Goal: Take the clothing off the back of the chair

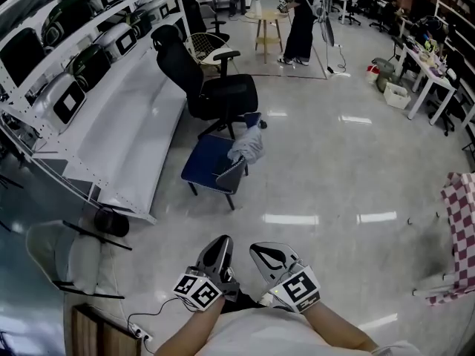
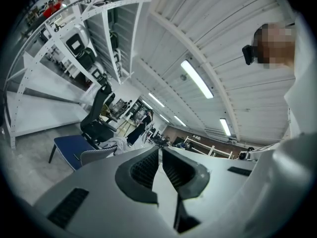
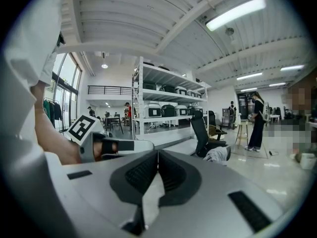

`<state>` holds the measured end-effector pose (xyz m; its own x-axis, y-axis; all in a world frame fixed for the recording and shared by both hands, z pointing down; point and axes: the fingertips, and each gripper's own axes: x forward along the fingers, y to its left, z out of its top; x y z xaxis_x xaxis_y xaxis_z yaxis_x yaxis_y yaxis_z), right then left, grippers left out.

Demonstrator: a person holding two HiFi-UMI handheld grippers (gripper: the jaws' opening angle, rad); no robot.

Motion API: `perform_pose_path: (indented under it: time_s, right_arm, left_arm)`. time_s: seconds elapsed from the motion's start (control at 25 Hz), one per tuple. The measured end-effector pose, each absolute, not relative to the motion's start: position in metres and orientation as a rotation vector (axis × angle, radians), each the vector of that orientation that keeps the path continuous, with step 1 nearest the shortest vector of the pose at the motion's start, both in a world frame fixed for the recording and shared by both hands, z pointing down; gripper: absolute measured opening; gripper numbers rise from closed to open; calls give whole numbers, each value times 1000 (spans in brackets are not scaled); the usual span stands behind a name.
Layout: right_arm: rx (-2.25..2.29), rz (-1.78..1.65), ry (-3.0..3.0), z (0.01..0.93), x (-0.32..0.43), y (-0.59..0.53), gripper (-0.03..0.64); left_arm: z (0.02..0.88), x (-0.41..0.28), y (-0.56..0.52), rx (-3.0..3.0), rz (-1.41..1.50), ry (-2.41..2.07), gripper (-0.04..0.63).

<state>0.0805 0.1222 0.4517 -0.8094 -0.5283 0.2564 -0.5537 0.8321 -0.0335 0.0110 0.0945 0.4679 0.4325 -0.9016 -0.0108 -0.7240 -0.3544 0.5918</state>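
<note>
A blue chair (image 1: 208,164) stands on the glossy floor some way ahead of me. Grey clothing (image 1: 247,144) is draped over its backrest. My left gripper (image 1: 222,240) and right gripper (image 1: 257,249) are side by side close to my body, far short of the chair. Both have their jaws pressed together with nothing between them. Beyond the shut jaws of the left gripper (image 2: 159,150), its own view shows the blue chair (image 2: 69,147) and the clothing (image 2: 112,145). In the right gripper view, the clothing (image 3: 217,155) lies past the shut right gripper (image 3: 158,153).
A black office chair (image 1: 211,87) stands just behind the blue chair. A long white shelf rack (image 1: 111,102) with cases runs along the left. A person (image 1: 300,17) stands by a stool far back. A red checkered cloth (image 1: 462,228) hangs at the right edge.
</note>
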Motion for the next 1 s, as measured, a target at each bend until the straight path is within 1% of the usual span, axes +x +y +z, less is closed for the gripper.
perform_pose_path:
  time_s: [0.36, 1.0]
  right_arm:
    - [926, 184, -2735, 455, 87, 108, 17]
    - [945, 244, -2725, 451, 41, 67, 17]
  left_arm:
    - [474, 5, 73, 2174, -466, -1314, 32]
    - [472, -38, 30, 2167, -474, -1281, 31]
